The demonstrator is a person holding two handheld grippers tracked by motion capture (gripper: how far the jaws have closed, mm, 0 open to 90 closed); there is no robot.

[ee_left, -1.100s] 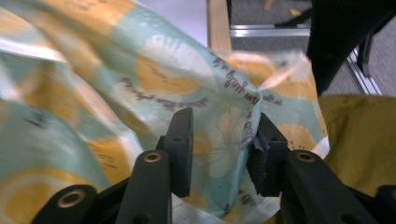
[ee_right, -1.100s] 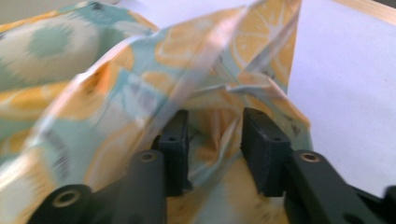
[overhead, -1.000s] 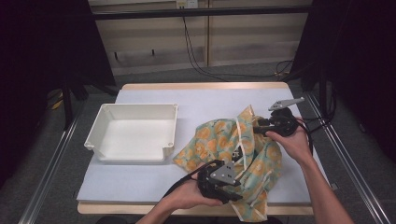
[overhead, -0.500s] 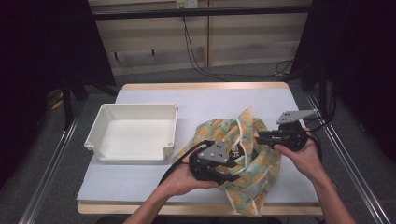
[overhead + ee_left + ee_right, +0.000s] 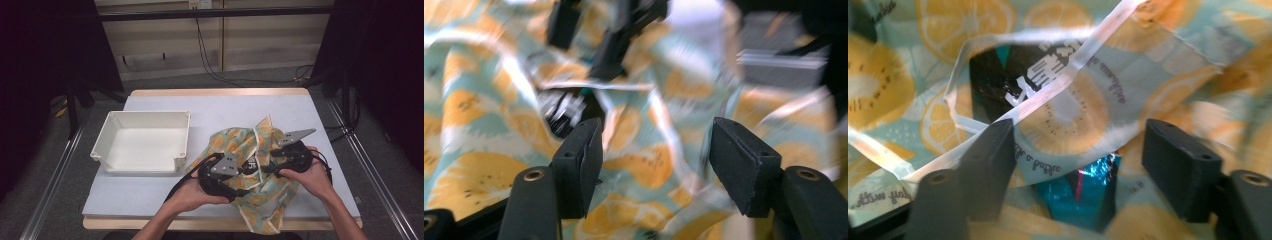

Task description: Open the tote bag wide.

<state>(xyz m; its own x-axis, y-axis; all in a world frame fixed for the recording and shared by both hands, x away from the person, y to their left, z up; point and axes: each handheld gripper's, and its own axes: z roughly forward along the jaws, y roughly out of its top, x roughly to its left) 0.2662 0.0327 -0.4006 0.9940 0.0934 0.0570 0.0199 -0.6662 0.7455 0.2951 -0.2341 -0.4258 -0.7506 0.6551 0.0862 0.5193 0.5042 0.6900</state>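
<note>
Both tools, left tool (image 5: 248, 176) and right tool (image 5: 266, 161), open-jawed over the citrus-print bag (image 5: 235, 142), just widened; white tray (image 5: 145, 142) sits beside on the surface (image 5: 240, 107).

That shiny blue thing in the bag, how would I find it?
Start at the white table, then go right of the white tray to the lemon-print bag. Peek through its opening: the blue packet is crinkly foil, unlike the soft yellow-and-teal cloth around it.

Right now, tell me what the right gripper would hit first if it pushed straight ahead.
Most likely the fruit-print bag: the right gripper points at its white-edged fabric, with a shiny blue packet just below. Depth is hard to judge.
</note>
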